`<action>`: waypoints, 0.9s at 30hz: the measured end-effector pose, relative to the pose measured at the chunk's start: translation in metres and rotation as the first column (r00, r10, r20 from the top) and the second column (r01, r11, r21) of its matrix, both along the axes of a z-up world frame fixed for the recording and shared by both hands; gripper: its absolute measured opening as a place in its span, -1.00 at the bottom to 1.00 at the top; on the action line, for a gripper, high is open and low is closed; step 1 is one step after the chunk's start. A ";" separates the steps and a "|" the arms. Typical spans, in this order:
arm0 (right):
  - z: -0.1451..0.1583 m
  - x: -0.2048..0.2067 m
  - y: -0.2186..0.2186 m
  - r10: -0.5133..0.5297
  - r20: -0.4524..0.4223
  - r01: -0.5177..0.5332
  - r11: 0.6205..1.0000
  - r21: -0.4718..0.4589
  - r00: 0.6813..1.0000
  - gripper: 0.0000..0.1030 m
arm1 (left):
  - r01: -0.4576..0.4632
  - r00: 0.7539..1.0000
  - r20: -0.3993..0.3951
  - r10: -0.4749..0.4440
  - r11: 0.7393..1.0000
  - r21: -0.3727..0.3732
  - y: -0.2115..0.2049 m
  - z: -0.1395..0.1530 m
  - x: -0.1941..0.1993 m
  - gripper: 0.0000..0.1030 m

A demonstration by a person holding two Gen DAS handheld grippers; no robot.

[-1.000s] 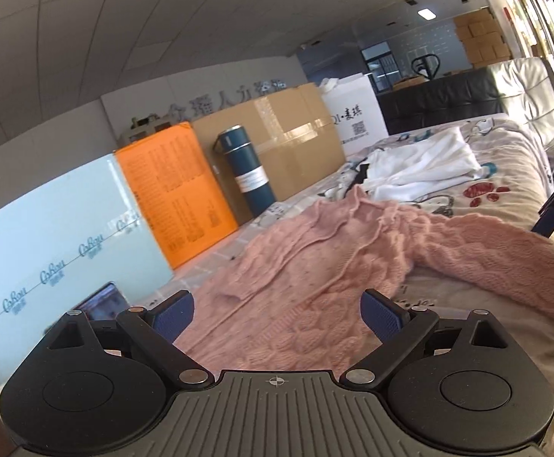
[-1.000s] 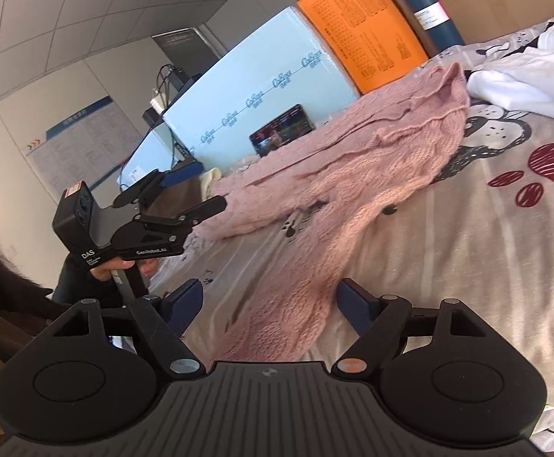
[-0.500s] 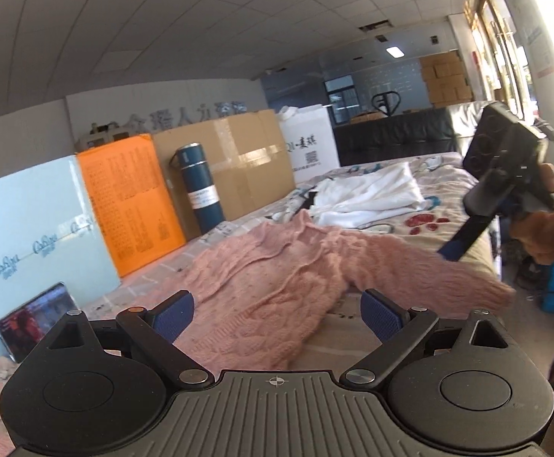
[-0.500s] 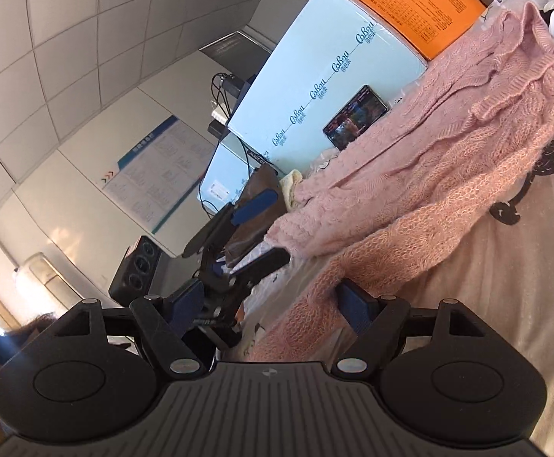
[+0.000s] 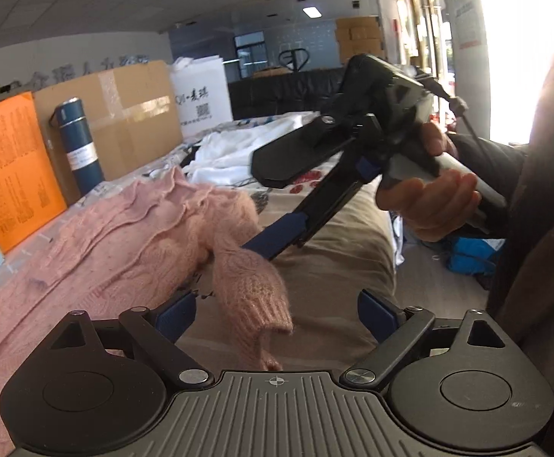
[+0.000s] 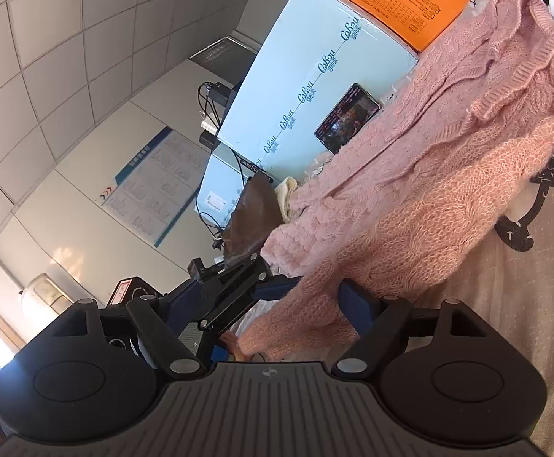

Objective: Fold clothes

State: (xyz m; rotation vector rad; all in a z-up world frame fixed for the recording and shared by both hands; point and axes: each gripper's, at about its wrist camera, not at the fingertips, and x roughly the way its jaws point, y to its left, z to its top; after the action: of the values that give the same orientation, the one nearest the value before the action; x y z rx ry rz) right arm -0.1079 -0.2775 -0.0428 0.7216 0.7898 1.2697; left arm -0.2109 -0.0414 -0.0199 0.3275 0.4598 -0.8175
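Pink sweater (image 5: pixel 98 251) sleeve cuff (image 5: pixel 256 297) hangs between left gripper (image 5: pixel 275 310) spread jaws; right gripper (image 6: pixel 317 297) jaws also spread, reaching sleeve from right.

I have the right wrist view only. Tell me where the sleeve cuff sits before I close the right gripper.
Observer: The sleeve cuff hangs down between the open fingers of the left gripper, ungripped.
Operator: Describe the right gripper from the other side.
Observer: On the right gripper, one blue finger pokes in under the sleeve, which looks draped over it, clear of the bed.
Operator: Report anything standing behind the pink sweater.
Observer: Beyond the pink sweater, a dark blue flask stands upright before a cardboard box.
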 end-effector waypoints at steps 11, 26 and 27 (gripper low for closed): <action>0.022 -0.005 -0.053 -0.179 0.136 0.176 0.984 0.033 0.974 0.59 | -0.172 0.985 0.005 0.175 0.971 -0.164 0.041 0.031 0.030 -0.83; 0.044 0.030 -0.015 -0.206 0.291 0.250 0.960 -0.125 0.934 0.59 | -0.378 0.925 -0.100 0.367 0.918 -0.123 0.083 0.019 0.090 0.48; 0.046 0.033 -0.009 -0.196 0.312 0.249 0.959 -0.139 0.930 0.59 | -0.390 0.920 -0.113 0.377 0.909 -0.147 0.089 0.020 0.091 0.48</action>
State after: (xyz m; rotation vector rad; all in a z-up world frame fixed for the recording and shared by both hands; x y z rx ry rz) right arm -0.0753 -0.2866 0.0037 0.4494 0.5488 1.0541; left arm -0.1201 0.0476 -0.0002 0.0419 0.5091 -0.4797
